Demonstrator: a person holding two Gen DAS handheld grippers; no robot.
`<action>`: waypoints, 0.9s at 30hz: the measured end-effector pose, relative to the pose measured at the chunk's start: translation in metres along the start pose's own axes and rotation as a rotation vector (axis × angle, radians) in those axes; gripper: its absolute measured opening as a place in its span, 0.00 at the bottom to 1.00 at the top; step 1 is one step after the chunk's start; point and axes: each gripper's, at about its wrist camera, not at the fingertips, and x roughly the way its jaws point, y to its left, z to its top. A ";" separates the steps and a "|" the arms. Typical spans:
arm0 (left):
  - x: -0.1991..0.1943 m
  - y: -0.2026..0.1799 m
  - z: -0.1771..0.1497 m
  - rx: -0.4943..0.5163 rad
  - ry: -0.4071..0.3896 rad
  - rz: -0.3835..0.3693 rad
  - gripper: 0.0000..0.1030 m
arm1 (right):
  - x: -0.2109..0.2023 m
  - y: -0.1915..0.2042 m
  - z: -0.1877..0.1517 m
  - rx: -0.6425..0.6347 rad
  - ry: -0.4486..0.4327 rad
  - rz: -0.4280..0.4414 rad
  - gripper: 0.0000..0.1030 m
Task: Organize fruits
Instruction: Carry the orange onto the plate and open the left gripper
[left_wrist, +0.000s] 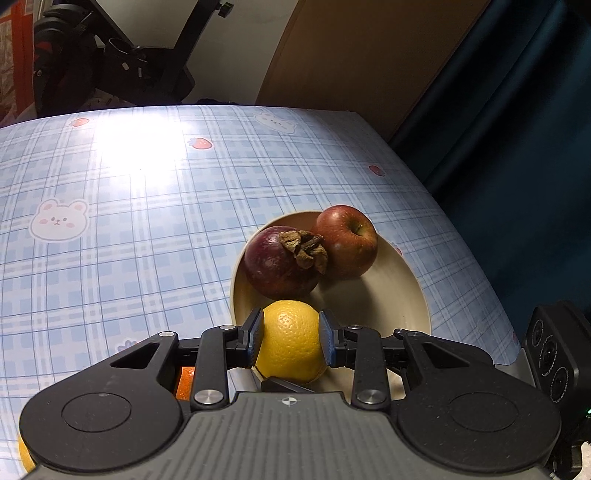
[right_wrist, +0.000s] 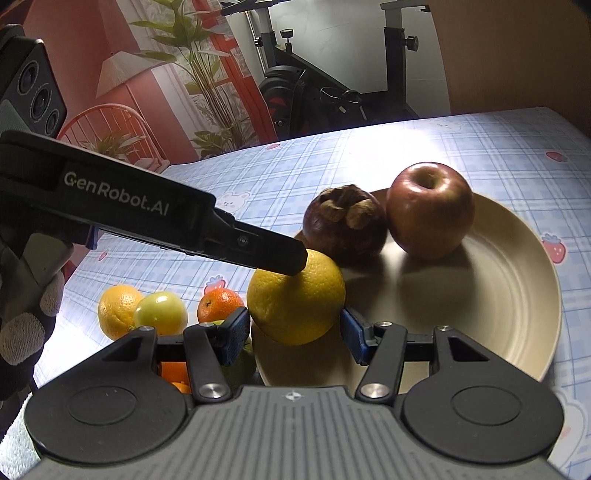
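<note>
We see the left gripper (left_wrist: 291, 339) closed on a yellow orange (left_wrist: 291, 341) — its 2 blue pads press the fruit from both sides. In the right wrist view the same orange (right_wrist: 297, 299) hangs at the near left rim of the cream plate (right_wrist: 480, 295), and the left gripper (right_wrist: 295, 264) comes in from the left side with its dark finger laid on top of the fruit. We cannot tell whether the orange touches the plate or is held a little above it.

The right gripper (right_wrist: 293, 332) is open; its pads stand on both sides of the orange, and we cannot tell if they touch it.

On the plate (left_wrist: 391, 295) 2 fruits lie at the far side, touching each other: a dark purple mangosteen (left_wrist: 280, 262) with a dry brown crown, and to the right of it a red apple (left_wrist: 347, 242) with the stem hollow turned upward.

The plate stands near the right edge of the counter (left_wrist: 129, 221), which is covered with a blue checked cloth with bears and strawberries. Left of the plate, toward the near edge of the counter, 3 more fruits lie close together — another orange (right_wrist: 116, 312), a green fruit (right_wrist: 160, 314) and a small tangerine (right_wrist: 219, 304).
</note>
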 end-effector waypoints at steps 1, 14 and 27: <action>-0.001 0.002 0.000 -0.004 -0.002 0.002 0.33 | 0.002 0.001 0.002 -0.002 0.000 -0.001 0.55; -0.003 0.001 0.001 -0.008 -0.023 0.024 0.34 | 0.001 0.000 0.002 -0.001 0.004 -0.009 0.58; -0.046 0.013 -0.004 -0.032 -0.131 0.082 0.34 | -0.008 0.009 -0.002 -0.023 -0.015 -0.055 0.58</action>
